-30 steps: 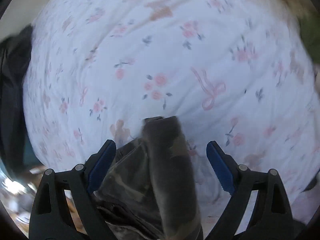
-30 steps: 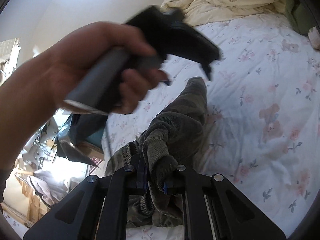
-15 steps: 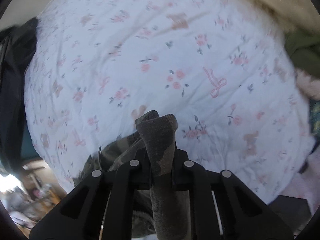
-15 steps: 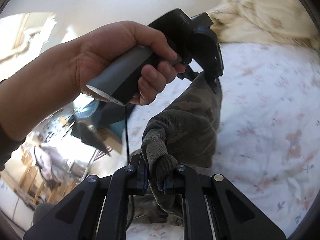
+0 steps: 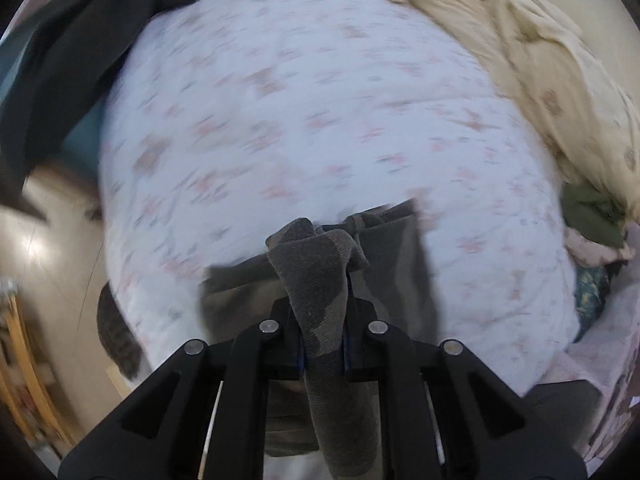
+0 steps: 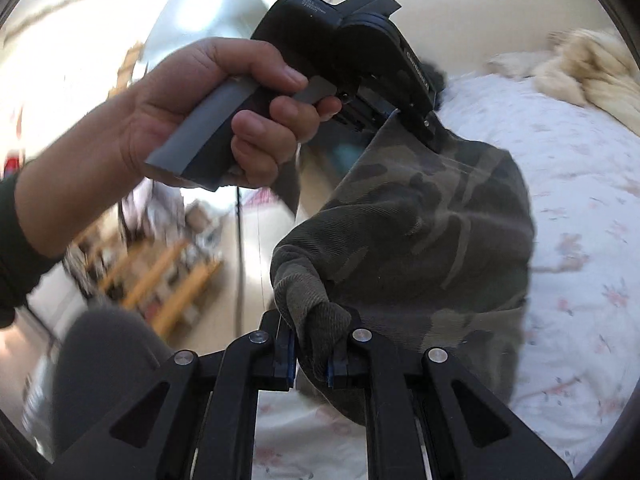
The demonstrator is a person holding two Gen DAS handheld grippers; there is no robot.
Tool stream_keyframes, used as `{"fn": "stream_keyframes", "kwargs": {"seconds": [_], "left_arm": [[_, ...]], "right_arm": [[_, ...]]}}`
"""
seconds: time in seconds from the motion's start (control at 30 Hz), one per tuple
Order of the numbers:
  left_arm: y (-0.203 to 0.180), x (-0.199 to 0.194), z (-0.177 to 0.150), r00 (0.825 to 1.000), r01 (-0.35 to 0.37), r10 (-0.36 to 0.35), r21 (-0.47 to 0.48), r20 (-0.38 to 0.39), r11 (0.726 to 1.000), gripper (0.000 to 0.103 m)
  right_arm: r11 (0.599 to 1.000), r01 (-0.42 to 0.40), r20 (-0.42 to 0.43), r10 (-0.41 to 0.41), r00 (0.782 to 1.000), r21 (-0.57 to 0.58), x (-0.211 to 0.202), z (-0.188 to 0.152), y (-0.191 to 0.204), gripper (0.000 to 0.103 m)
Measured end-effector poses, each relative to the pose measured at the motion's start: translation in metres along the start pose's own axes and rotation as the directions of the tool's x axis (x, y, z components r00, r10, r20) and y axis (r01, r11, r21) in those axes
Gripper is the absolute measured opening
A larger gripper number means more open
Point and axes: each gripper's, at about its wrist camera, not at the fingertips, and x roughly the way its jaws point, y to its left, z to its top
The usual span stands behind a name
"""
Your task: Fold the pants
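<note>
Left claw [image 5: 323, 354] was clamped tight on a bunched corner of the camo pants [image 5: 320, 276]; right claw [image 6: 311, 360] likewise pinched shut on another bunched edge. Both held the pants up off the floral bed sheet [image 5: 304, 120], w/ the cloth stretched between them. In the right wrist view the left hand [image 6: 192, 108] and its gripper sat up and to the left of the pants, beyond the right claw. Pants' long axis probably ran claw to claw, rest of the fabric hanging toward the sheet below. A cream comforter [image 5: 532, 52] lay bunched at the sheet's far right edge. Next move likely turns on lowering that span flat onto the sheet; neither arm looked clearly nearer to it.
</note>
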Motion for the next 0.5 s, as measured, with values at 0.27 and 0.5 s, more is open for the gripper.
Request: {"fn": "stream_keyframes", "kwargs": {"seconds": [0.27,0.5], "left_arm": [[0.098,0.074,-0.035,0.99,0.14,-0.138,-0.195,0.022,0.971,0.01],[0.122,0.092,-0.047,0.999,0.041,-0.048,-0.244,-0.021,0.969,0.037]], "right_arm": [[0.987,0.067,-0.223,-0.1,0.97,-0.148,0.1,-0.02,0.036,0.011],[0.981,0.089,-0.297,-0.138,0.945,-0.171,0.136,-0.04,0.045,0.011]]}}
